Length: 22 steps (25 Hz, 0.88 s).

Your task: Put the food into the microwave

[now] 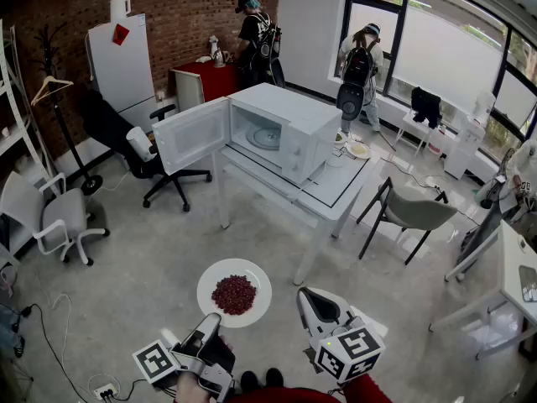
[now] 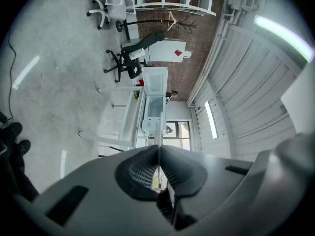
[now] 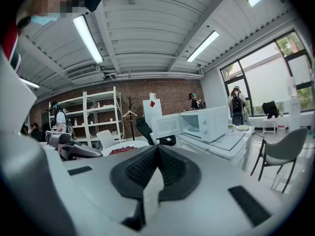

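L gripper (image 1: pixel 210 320), R gripper (image 1: pixel 307 297): grey, black jaws, 2 b/w marker cubes (image 1: pixel 352 353); red sleeve (image 1: pixel 370 390).

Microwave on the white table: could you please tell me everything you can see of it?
The microwave is a white box, seemingly painted metal, standing upright on the white table. Its door is swung wide open to the left in the head view. The pale cavity shows a round glass turntable and no food. Only the table is seen touching it.
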{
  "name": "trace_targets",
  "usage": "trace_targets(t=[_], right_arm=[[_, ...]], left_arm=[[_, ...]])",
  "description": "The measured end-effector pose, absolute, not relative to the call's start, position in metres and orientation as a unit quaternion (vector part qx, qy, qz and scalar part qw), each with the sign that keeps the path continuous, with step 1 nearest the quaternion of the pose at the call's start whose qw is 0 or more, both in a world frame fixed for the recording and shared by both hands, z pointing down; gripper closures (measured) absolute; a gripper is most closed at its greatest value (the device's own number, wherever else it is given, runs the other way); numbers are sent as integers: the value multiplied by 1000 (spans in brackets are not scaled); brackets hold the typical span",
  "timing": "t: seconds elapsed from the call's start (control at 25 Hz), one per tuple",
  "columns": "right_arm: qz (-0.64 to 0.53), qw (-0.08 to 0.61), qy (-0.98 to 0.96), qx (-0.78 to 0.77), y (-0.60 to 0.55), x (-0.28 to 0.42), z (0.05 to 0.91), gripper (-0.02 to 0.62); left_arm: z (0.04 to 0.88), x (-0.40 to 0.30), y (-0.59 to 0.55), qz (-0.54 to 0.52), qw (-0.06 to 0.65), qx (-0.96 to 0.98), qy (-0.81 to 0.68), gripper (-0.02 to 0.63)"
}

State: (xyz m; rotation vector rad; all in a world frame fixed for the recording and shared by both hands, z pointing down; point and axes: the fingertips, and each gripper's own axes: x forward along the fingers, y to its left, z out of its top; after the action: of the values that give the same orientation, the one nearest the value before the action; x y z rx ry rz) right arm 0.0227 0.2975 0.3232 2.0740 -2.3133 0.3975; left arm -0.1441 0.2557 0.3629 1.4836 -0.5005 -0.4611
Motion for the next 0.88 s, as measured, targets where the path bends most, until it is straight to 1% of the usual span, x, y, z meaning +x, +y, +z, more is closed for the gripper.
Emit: trace_targets(t=[0.88], right_arm=[[135, 5, -749, 649, 301, 17, 326, 581]], left_arm=[[366, -147, 259, -210, 688, 655, -231, 584]])
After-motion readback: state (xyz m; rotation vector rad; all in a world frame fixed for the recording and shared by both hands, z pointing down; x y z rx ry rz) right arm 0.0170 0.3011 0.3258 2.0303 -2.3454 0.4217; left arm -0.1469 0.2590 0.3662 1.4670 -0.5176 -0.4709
